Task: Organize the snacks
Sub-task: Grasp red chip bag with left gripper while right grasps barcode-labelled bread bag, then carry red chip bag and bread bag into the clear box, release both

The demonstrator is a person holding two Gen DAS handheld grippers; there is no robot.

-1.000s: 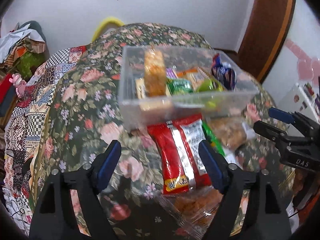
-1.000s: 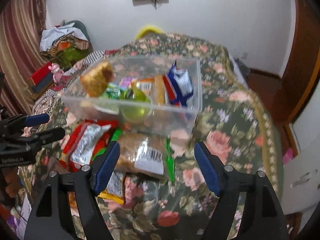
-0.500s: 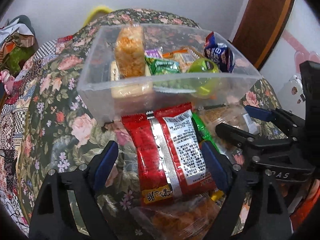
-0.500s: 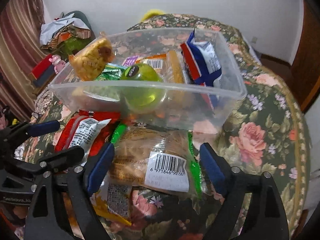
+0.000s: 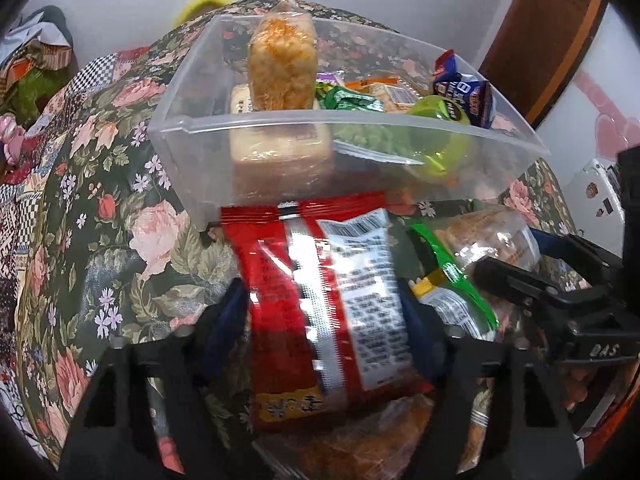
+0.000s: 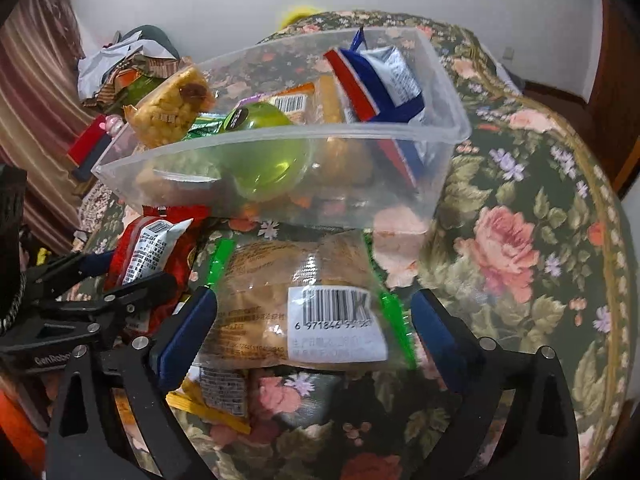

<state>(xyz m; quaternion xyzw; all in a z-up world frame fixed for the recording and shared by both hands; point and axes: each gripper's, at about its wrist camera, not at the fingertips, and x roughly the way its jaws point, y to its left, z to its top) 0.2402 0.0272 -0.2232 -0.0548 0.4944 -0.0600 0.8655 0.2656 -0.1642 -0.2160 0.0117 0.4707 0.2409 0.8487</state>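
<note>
A clear plastic bin (image 5: 224, 152) (image 6: 432, 184) holds several snacks: an orange puffed cake (image 5: 282, 68), a green round pack (image 6: 266, 156) and a blue-red packet (image 6: 384, 80). In front of it lie a red snack bag (image 5: 320, 300) (image 6: 156, 248) and a clear bread packet with green edges and a barcode (image 6: 304, 304) (image 5: 480, 240). My left gripper (image 5: 326, 320) straddles the red bag, its blue pads against the bag's sides. My right gripper (image 6: 314, 328) is open around the bread packet, pads apart from it.
The snacks lie on a bed with a dark floral cover (image 6: 520, 248). More packets lie under the grippers, one yellow-edged (image 6: 216, 400). Clothes are piled at the far left (image 6: 132, 64). A wooden door (image 5: 560, 32) stands at the right.
Both grippers have moved forward and down toward the packets. The left jaws have narrowed onto the red bag. The right jaws now straddle the bread packet.
</note>
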